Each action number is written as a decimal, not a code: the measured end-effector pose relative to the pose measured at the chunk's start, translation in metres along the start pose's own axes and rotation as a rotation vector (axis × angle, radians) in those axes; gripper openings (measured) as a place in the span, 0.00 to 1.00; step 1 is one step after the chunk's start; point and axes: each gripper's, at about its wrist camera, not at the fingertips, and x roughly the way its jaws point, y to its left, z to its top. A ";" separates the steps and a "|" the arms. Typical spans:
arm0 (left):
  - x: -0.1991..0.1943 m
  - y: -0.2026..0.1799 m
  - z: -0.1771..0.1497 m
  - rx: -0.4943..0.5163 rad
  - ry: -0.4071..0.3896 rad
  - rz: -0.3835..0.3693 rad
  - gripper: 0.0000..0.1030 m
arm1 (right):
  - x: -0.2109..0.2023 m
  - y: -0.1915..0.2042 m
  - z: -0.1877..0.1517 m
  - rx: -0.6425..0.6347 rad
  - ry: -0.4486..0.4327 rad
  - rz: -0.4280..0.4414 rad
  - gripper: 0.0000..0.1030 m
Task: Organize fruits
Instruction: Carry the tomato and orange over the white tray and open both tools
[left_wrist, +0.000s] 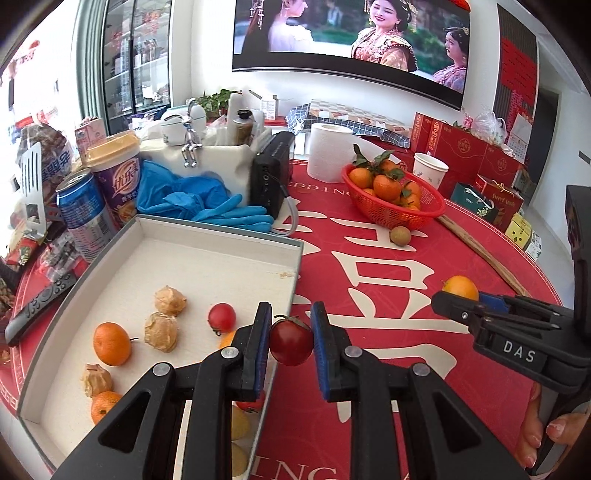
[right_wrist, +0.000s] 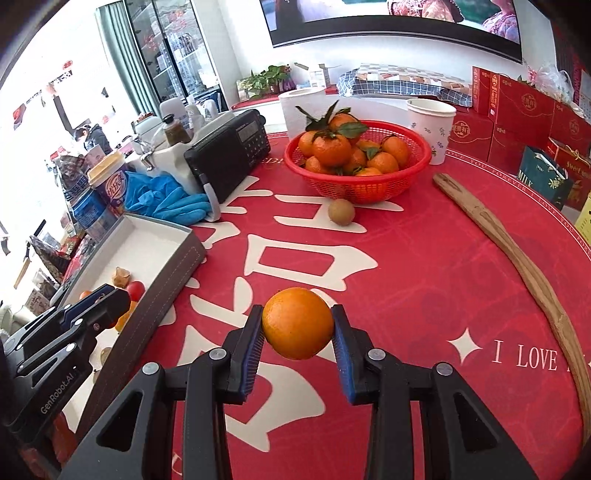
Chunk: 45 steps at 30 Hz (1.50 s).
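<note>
Clamping a cherry tomato, the left gripper hangs over the right edge of the shallow box. Right gripper grips an orange above the red tablecloth. Red basket of tangerines sits beyond.

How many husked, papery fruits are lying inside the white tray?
3 visible: one toward the tray's middle, one just below it, one near the tray's front left. The left gripper may hide more.
</note>
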 end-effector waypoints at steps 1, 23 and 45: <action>-0.002 0.005 0.000 -0.008 -0.002 0.007 0.23 | 0.001 0.006 0.001 -0.004 0.003 0.012 0.36; 0.009 0.104 -0.011 -0.176 0.088 0.122 0.23 | 0.050 0.144 0.026 -0.164 0.125 0.161 0.36; 0.013 0.097 -0.012 -0.158 0.126 0.093 0.56 | 0.069 0.161 0.030 -0.208 0.187 0.139 0.73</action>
